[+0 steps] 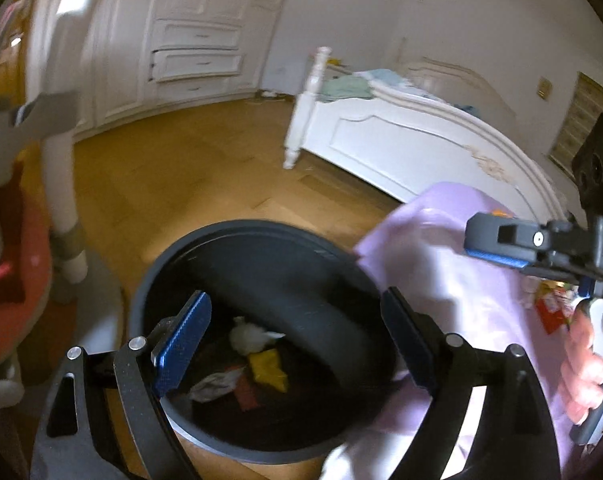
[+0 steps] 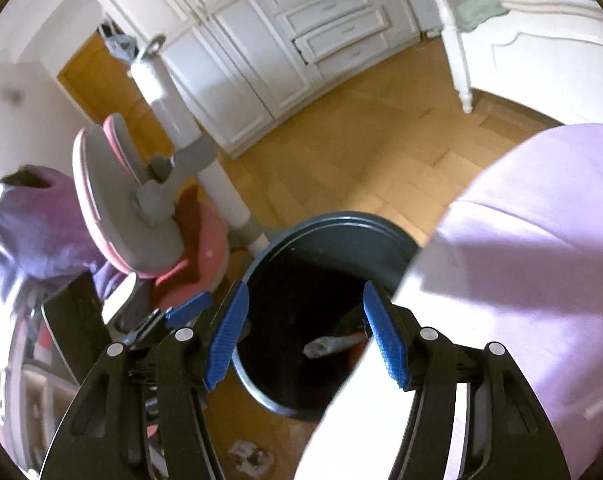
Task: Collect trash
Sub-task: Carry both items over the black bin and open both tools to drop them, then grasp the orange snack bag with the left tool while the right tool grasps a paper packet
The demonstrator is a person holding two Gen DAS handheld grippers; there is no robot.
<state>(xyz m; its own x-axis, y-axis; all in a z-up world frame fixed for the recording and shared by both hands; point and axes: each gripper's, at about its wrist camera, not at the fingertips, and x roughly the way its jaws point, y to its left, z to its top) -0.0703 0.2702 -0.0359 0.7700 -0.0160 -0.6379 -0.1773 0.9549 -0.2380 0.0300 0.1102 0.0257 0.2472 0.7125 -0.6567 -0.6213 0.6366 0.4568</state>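
1. The left gripper (image 1: 297,340) is hovering over the dark trash bin (image 1: 161,264), its jaws standing wide apart and empty.
2. The right gripper (image 2: 305,340) is also hanging above the bin, jaws apart, holding nothing.
3. Crumpled white paper (image 1: 251,338) and a yellow wrapper (image 1: 267,370) are lying in the bin's bottom.
4. A lilac sheet (image 2: 541,240) is crowding the bin's right rim.
5. A pink chair (image 2: 141,216) is standing just beside the bin; a white bed (image 1: 401,140) is sitting well apart.

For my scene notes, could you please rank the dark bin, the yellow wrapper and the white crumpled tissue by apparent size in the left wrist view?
1. Dark bin, by far the largest.
2. Yellow wrapper and white crumpled tissue look alike in size, so I would not rank them.
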